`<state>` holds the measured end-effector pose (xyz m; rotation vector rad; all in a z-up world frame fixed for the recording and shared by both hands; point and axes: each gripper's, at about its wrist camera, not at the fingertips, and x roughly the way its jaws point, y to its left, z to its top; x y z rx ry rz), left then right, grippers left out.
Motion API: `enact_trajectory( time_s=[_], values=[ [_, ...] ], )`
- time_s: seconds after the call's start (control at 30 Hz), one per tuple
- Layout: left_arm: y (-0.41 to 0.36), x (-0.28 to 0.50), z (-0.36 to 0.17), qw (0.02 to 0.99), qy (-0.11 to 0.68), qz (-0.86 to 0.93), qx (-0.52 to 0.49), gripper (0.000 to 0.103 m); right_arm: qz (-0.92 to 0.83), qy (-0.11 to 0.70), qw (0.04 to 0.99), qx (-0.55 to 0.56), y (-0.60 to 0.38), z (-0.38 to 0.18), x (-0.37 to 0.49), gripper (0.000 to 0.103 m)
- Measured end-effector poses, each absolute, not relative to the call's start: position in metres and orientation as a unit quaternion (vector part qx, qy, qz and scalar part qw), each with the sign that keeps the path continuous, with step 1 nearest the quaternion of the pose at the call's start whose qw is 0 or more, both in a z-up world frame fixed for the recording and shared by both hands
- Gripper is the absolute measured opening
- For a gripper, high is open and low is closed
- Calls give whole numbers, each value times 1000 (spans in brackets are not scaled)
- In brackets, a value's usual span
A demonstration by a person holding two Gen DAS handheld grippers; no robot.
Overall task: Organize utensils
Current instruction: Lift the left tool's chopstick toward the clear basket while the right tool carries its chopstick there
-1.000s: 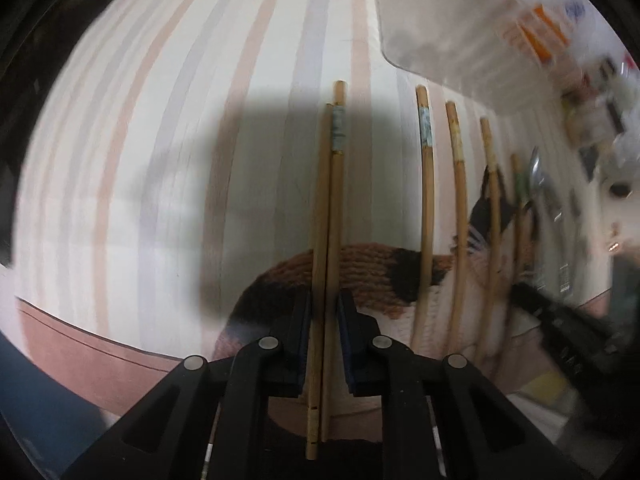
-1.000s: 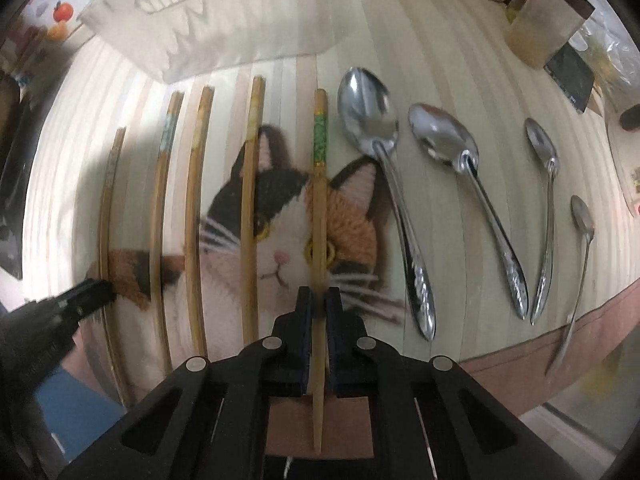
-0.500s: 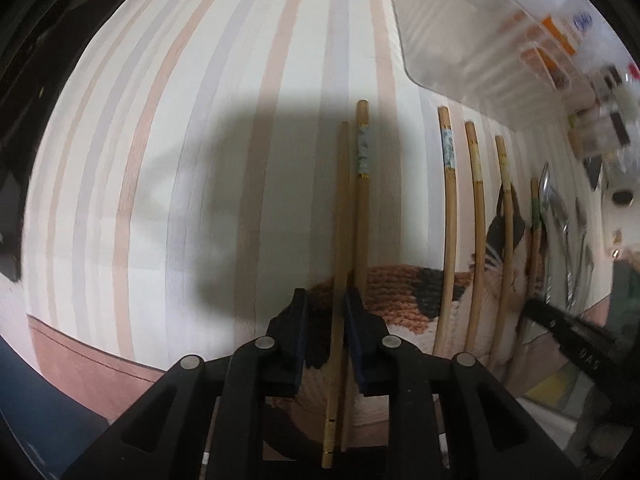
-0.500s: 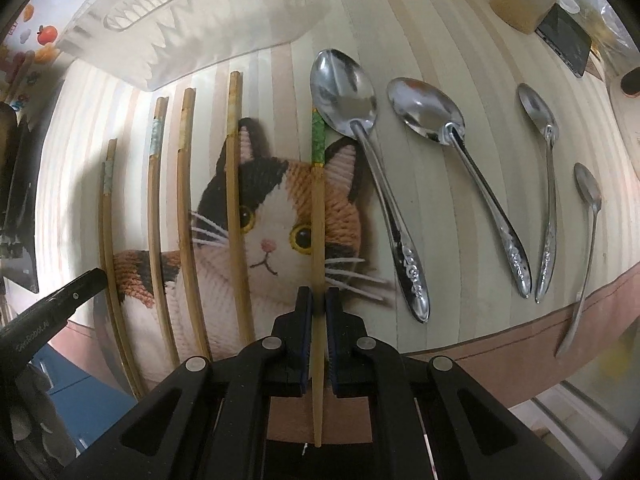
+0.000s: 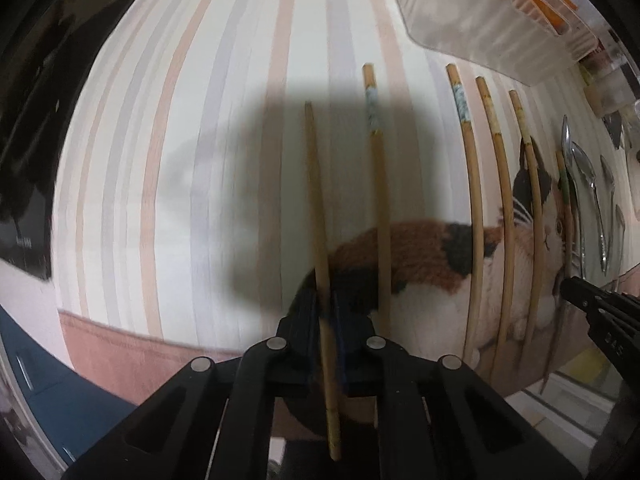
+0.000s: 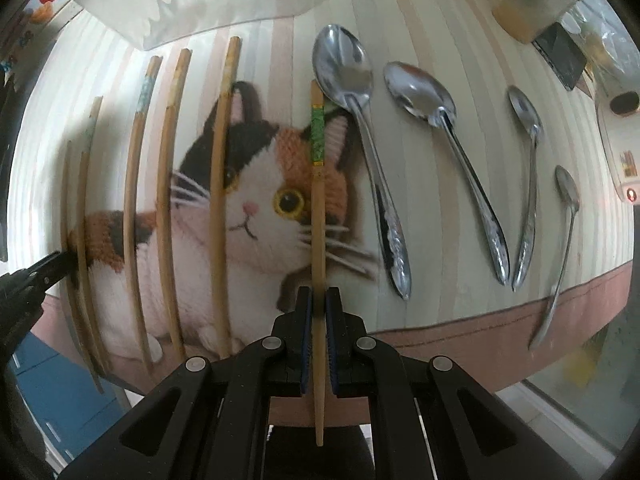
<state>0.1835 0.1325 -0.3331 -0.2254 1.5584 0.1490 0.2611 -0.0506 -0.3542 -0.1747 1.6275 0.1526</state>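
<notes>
The left gripper [image 5: 326,312] has its jaws all but closed on a plain bamboo chopstick [image 5: 318,216]; they have just been closing, with that stick between them, and the pads now press its lower shaft while its tip reaches away up the striped cloth [image 5: 224,92] that covers the tabletop. Just to its right a blue-banded chopstick [image 5: 378,184] lies free on the cloth, apart from the held one and roughly parallel with it. The right gripper [image 6: 319,312] likewise has its jaws drawn in tight on a green-banded chopstick [image 6: 318,200], gripped near its thin end so that the stick runs straight out between the pads across the printed cat [image 6: 260,184]. Further out, three more chopsticks [image 6: 172,200] lie in a spaced row left of the green-banded one, and four metal spoons [image 6: 444,152] lie to its right, bowls away from the camera, the smallest near the cloth's brown hem. A clear plastic tray [image 6: 208,4] sits beyond the row. The step in hand looks like spacing the chopsticks into an even, parallel line, one stick per hand. The next move probably calls for setting each held stick down flat, square with its neighbours and level at the tips, then opening the jaws without nudging it; the plain stick seems slightly tilted against the blue-banded one and may need straightening first.
</notes>
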Motion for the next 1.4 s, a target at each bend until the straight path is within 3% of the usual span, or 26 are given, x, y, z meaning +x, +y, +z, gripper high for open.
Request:
enact_trajectory(
  time_s=[0.33, 0.63, 1.2, 1.4],
  values=[
    [90, 186, -334, 712, 695, 78, -72, 8, 64, 726, 679, -83, -51, -355, 263, 8],
    [103, 191, -316, 725, 680, 87, -63, 4, 55, 716, 694, -52, -64, -342, 261, 7],
    [100, 266, -133, 831, 548, 31, -90, 4, 127, 616, 775, 63, -88, -188, 315, 7],
    [94, 338, -117, 827, 546, 6, -134, 4, 164, 583, 788, 113, -80, -160, 395, 7]
  ],
)
